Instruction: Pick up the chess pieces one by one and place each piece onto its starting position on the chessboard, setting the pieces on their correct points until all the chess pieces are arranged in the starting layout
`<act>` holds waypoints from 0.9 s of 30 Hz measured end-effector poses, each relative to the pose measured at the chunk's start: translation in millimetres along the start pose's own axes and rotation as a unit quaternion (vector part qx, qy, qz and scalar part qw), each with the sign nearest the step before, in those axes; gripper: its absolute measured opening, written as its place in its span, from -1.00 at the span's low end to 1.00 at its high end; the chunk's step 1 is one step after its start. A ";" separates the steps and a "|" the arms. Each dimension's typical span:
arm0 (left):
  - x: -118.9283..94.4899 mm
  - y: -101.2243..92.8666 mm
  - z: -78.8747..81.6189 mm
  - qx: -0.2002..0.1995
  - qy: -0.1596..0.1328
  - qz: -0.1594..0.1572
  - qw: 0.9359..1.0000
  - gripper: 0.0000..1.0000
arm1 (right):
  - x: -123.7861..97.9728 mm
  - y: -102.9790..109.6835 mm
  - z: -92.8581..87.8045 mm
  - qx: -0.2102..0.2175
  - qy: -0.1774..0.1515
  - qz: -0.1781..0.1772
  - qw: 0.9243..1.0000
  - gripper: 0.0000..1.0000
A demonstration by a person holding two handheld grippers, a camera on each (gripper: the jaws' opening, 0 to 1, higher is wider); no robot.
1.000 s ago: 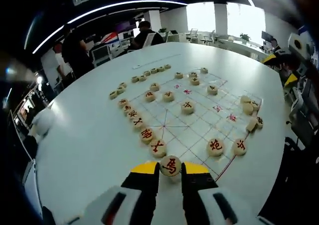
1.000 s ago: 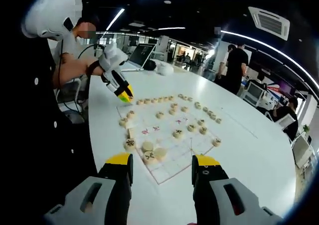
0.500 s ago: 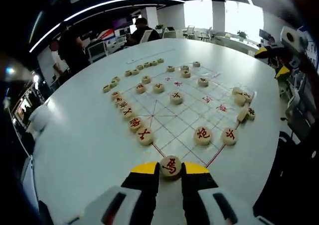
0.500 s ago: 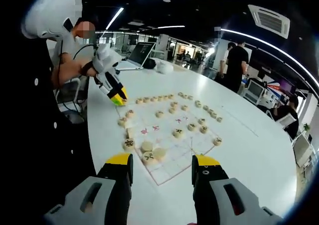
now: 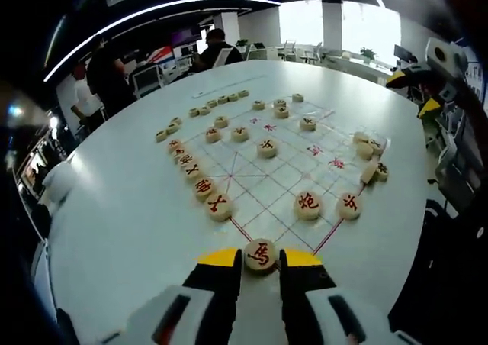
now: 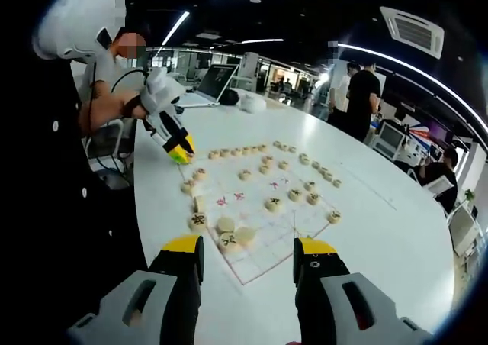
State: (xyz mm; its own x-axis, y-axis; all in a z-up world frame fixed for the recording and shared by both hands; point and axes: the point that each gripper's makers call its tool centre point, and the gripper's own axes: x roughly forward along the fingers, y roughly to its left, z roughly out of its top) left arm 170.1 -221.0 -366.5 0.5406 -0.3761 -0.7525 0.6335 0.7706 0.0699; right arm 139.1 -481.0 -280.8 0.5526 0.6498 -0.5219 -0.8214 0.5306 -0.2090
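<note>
Left gripper (image 5: 261, 255): jaws closed on a round wooden chess piece (image 5: 261, 254) with a red character on top; the piece sits squarely between the two yellow jaw tips, just off the near corner of the chessboard (image 5: 284, 173).
Left gripper, seen from the right gripper view (image 6: 181, 153): held in the person's hand (image 6: 156, 95), yellow tips pointing down at the far left corner of the board, close to the table (image 6: 396, 238); whether the piece touches the surface cannot be told.
Right gripper (image 6: 248, 258): jaws spread wide, nothing between them; it hangs above the table at the near edge of the board.
Loose pieces, right gripper view: a cluster of pale discs (image 6: 229, 234) lies on the board edge just beyond the left jaw tip, not touching it.
Row of red pieces (image 5: 197, 180): lined up along the left edge of the board in the left gripper view, running away from the held piece; the nearest one lies near the left jaw tip, apart from it.
Two red pieces on the board (image 5: 328, 204): side by side, ahead and to the right of the held piece.
Far pieces (image 5: 216, 101): a row along the far edge, with several more scattered on the grid.
Table: white, broad, carrying the board flat.
Background: people (image 6: 358, 101) stand beyond the table.
</note>
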 end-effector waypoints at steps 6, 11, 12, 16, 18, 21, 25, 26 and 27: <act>-14.6 7.9 6.5 0.005 -0.026 0.005 1.000 -0.34 | -0.2 0.6 -0.5 0.000 0.003 0.000 1.000 -0.04; -40.1 31.9 4.2 0.005 -0.069 0.041 0.997 -0.21 | -2.6 1.8 -2.3 0.001 0.006 0.000 1.000 -0.04; -45.5 38.7 2.6 0.006 -0.078 0.051 0.996 -0.16 | -3.2 1.8 -3.0 0.001 0.006 0.000 1.000 -0.04; -70.8 54.8 -4.7 -0.025 -0.122 0.055 0.991 -0.07 | -5.4 1.7 -5.8 0.003 0.011 -0.002 1.000 -0.04; -79.6 56.7 -7.9 -0.040 -0.136 0.050 0.989 -0.06 | -6.3 1.7 -5.8 0.003 0.012 -0.003 1.000 -0.04; -96.2 58.3 -13.3 -0.067 -0.164 0.035 0.984 0.04 | -7.1 1.8 -5.8 0.004 0.013 -0.004 1.000 -0.04; -107.2 54.7 -19.9 -0.094 -0.185 0.015 0.978 0.09 | -6.2 2.8 -6.9 0.004 0.017 -0.004 1.000 -0.04; -107.0 54.8 -20.6 -0.095 -0.186 0.015 0.978 0.10 | -5.6 3.1 -6.8 0.004 0.018 -0.004 1.000 -0.04; -106.0 54.8 -20.7 -0.095 -0.186 0.017 0.978 0.12 | -5.1 3.3 -6.4 0.003 0.018 -0.003 1.000 -0.04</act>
State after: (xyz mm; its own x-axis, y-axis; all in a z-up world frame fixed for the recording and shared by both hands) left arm 136.0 -128.2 -296.4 0.7454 -0.4831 -0.4594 0.5169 0.8540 -0.0593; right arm 132.7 -486.0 -284.1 0.5517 0.6262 -0.5509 -0.8173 0.5378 -0.2071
